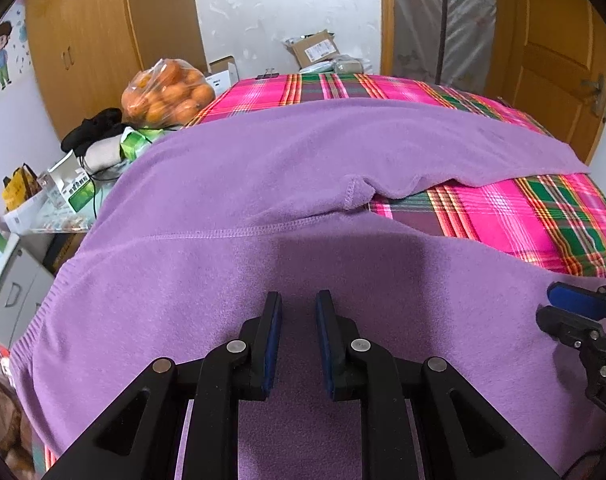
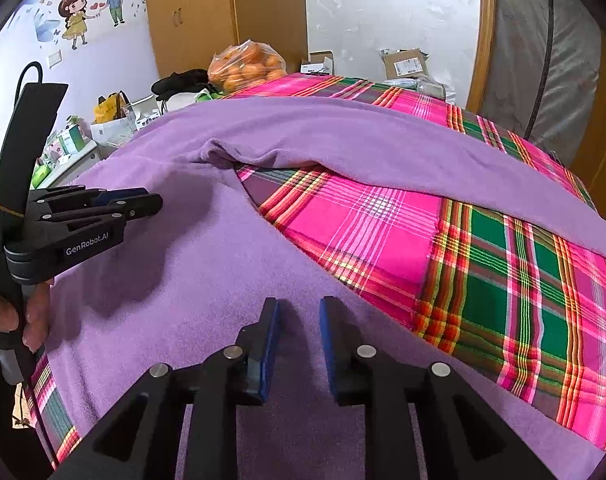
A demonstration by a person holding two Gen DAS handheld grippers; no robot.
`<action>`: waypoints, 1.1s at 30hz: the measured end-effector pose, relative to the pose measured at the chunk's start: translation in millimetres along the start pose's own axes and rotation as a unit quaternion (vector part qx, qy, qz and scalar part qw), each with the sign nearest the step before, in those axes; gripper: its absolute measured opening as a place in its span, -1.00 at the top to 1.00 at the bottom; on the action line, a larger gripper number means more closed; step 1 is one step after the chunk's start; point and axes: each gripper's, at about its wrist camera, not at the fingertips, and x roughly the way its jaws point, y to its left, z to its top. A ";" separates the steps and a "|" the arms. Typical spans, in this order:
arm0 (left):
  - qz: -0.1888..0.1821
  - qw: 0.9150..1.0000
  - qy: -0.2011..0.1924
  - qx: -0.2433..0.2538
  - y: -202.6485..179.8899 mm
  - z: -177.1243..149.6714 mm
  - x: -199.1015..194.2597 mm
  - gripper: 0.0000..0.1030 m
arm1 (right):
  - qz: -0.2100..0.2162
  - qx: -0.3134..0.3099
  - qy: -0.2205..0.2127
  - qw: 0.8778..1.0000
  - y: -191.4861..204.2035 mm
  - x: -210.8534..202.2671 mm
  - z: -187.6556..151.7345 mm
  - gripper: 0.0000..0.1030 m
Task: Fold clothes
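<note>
Two wrist views cover the same purple garment [image 1: 231, 184], spread over a pink and green plaid cloth [image 1: 543, 216] on the surface. Only the right wrist view shows the hand [image 2: 7, 320] gripping the left tool [image 2: 153, 200] from the side, plus cartoon stickers [image 2: 91, 8] on the wall; the left wrist view alone shows a wooden door [image 1: 559, 44] and the stitched seam [image 1: 231, 234] where the garment divides.

From that split two long purple parts run rightward, the far one lying across the cloth towards its right edge, the near one passing under both tools, with plaid showing between them. A bag of oranges [image 1: 167, 92] sits beyond the far left corner.

Each tool points down at the near part. The left tool's jaws stand slightly parted with bare fabric visible between the blue pads, nothing pinched. The right tool [image 2: 299, 308] is likewise a little spread and empty above the fabric.
</note>
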 end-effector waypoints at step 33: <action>-0.008 1.000 0.002 -0.019 7.6 0.6 0.2 0.51 | 0.075 0.054 -0.007 0.996 -19.3 -1.8 -1.8 0.43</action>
